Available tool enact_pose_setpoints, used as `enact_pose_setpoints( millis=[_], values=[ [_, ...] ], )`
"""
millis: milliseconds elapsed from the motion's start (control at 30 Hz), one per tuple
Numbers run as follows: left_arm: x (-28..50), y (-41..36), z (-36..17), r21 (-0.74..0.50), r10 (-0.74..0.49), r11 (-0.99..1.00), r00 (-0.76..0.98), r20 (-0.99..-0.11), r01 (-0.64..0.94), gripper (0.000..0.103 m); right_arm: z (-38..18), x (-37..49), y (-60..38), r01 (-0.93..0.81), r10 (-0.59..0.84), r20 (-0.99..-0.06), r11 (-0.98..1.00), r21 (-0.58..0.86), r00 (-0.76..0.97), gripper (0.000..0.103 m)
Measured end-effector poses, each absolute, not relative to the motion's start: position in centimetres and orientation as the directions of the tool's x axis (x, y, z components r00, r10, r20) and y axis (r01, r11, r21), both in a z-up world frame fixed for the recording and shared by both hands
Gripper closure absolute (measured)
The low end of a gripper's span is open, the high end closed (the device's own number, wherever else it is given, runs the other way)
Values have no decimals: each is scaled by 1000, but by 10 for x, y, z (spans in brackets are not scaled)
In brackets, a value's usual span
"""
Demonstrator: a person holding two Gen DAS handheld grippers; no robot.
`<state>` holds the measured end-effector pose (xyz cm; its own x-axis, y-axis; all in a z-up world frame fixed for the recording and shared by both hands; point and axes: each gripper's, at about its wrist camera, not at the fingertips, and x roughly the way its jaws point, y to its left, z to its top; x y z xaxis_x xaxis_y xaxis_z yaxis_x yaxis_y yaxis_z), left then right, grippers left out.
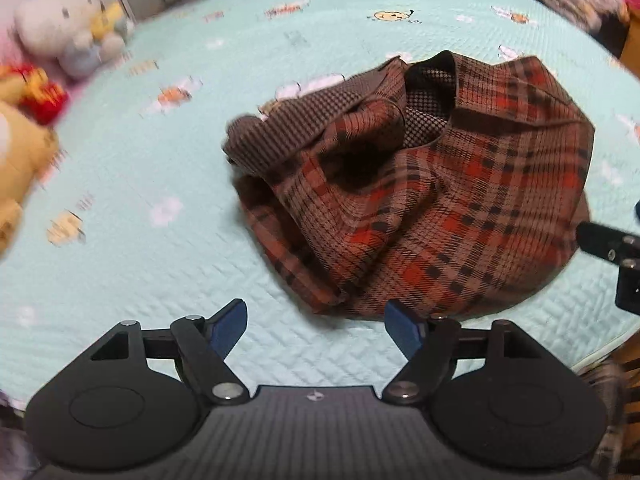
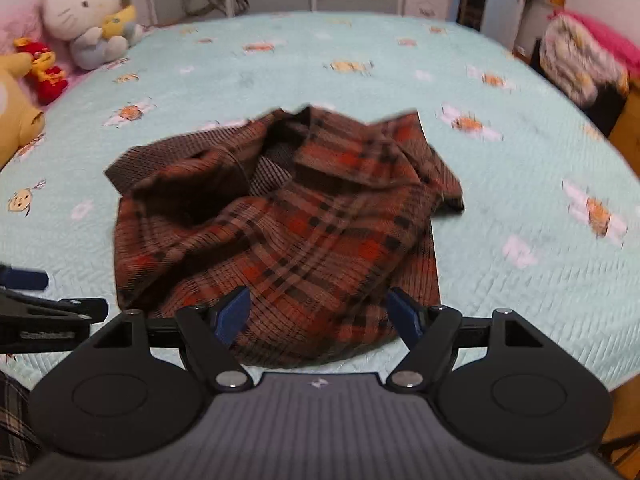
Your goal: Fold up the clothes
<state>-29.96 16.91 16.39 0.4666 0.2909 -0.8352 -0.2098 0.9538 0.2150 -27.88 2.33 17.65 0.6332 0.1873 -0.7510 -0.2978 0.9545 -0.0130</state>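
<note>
Both grippers' fingers [image 1: 316, 330] [image 2: 318, 314] apart, empty; crumpled plaid shirt [image 1: 420, 200] just ahead could bunch further if grabbed mid-heap

Crumpled shirt [image 2: 280, 224] on the bed [image 2: 500, 280], plush toys [image 2: 86, 20] at far left, bundle [image 2: 580, 64] far right

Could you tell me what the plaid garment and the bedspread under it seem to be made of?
Garment: looks like soft woven cloth, matte; its check pattern runs through the weave, with a finer houndstooth lining, and it slumps in loose folds. Bedspread: seemingly quilted cotton or similar, matte mint, with stitched zigzag ridges and printed bees.
</note>
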Motion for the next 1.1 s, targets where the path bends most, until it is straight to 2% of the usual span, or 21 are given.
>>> enact_pose_setpoints(
  millis=[200, 1100],
  values=[
    [-297, 145, 160, 292, 335, 942, 433, -837, -165, 19, 187, -289, 15, -288, 204, -735, 958, 13, 647, 28],
    [-289, 151, 154, 255, 312, 949, 424, -850, -188, 19, 178, -286, 32, -293, 148, -743, 954, -67, 652, 28]
  ],
)
